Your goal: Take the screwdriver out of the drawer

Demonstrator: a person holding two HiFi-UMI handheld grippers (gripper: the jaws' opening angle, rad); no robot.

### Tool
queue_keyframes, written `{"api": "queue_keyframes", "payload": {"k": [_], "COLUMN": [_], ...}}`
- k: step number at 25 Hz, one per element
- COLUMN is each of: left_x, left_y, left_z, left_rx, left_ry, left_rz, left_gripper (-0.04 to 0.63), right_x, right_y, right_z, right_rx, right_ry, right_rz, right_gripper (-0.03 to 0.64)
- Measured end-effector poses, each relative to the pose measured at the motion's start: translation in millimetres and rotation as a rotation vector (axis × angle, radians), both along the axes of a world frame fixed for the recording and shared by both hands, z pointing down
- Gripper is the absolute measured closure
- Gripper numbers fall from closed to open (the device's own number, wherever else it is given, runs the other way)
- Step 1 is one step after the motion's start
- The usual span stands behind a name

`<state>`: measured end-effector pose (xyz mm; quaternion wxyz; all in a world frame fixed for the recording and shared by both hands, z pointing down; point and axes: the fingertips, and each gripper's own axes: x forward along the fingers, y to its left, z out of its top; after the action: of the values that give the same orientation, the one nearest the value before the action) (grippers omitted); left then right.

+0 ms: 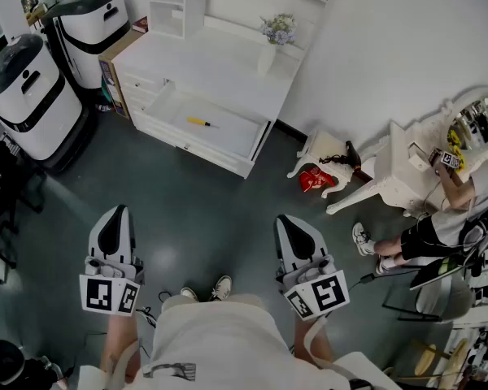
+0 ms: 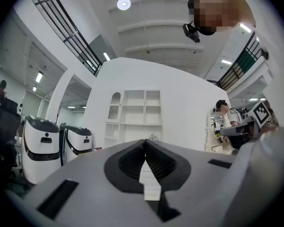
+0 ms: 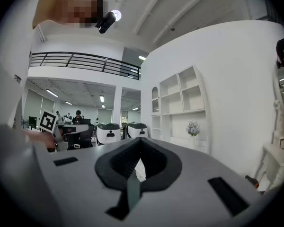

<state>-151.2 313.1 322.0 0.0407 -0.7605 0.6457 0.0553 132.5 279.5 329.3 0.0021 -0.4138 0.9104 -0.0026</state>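
- White room, gray floor (image 1: 228, 210). Where was the screwdriver (image 1: 202, 123)?
- It lay in the open drawer (image 1: 228, 134), well away from both claws. Left claw (image 1: 119, 214) was clenched and empty, right claw (image 1: 288, 220) the same.

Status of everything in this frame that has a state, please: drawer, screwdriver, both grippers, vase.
drawer: pulled open
screwdriver: lying flat inside the drawer, untouched
left gripper: shut, empty, far from the drawer
right gripper: shut, empty, far from the drawer
vase: upright on the cabinet top, with flowers in it
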Motion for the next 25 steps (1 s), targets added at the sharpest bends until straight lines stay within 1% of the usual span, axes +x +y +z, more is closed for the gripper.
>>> {"api": "queue_keyframes", "payload": {"k": [5, 9, 14, 17, 18, 20, 21, 22, 23, 25], "left_x": [11.4, 14.0, 10.7, 5.3, 4.3, 5.7, 7.7, 10.3, 12.8, 14.4], "left_y": [-1.2, -5.8, -11.0, -20.2, -23.7, -31.9, -36.0, -39.8, -42.9, -46.6], "left_z": [-3.9, -3.5, -11.9, -11.3, -10.8, -10.6, -11.3, -12.4, -13.0, -10.1], "left_rx": [-0.003, -0.008, 0.001, -0.014, -0.019, -0.030, -0.032, -0.032, -0.033, -0.046], "left_ry": [-0.008, -0.018, -0.042, -0.063, -0.079, -0.127, -0.153, -0.175, -0.191, -0.199], "left_rz": [-0.010, -0.028, -0.059, -0.090, -0.099, -0.117, -0.128, -0.136, -0.140, -0.138], "left_gripper": [0.580, 0.580, 0.578, 0.572, 0.528, 0.322, 0.284, 0.230, 0.199, 0.164], "right_x": [17.4, 19.2, 19.2, 22.3, 23.4, 27.3, 30.2, 33.1, 35.1, 34.4], "right_y": [-5.9, -13.1, -22.8, -35.2, -39.3, -47.8, -52.6, -57.6, -62.6, -70.5], "right_z": [1.1, 7.3, 6.1, 7.2, 7.6, 8.2, 8.8, 10.0, 11.8, 17.3], "right_rx": [-0.007, -0.018, -0.031, -0.026, -0.025, -0.021, -0.020, -0.021, -0.025, -0.038], "right_ry": [-0.003, -0.011, -0.089, -0.090, -0.090, -0.093, -0.094, -0.095, -0.097, -0.099], "right_rz": [0.005, -0.015, -0.082, -0.093, -0.095, -0.100, -0.102, -0.104, -0.107, -0.119], "right_gripper": [0.609, 0.609, 0.609, 0.609, 0.609, 0.609, 0.609, 0.609, 0.609, 0.609]}}
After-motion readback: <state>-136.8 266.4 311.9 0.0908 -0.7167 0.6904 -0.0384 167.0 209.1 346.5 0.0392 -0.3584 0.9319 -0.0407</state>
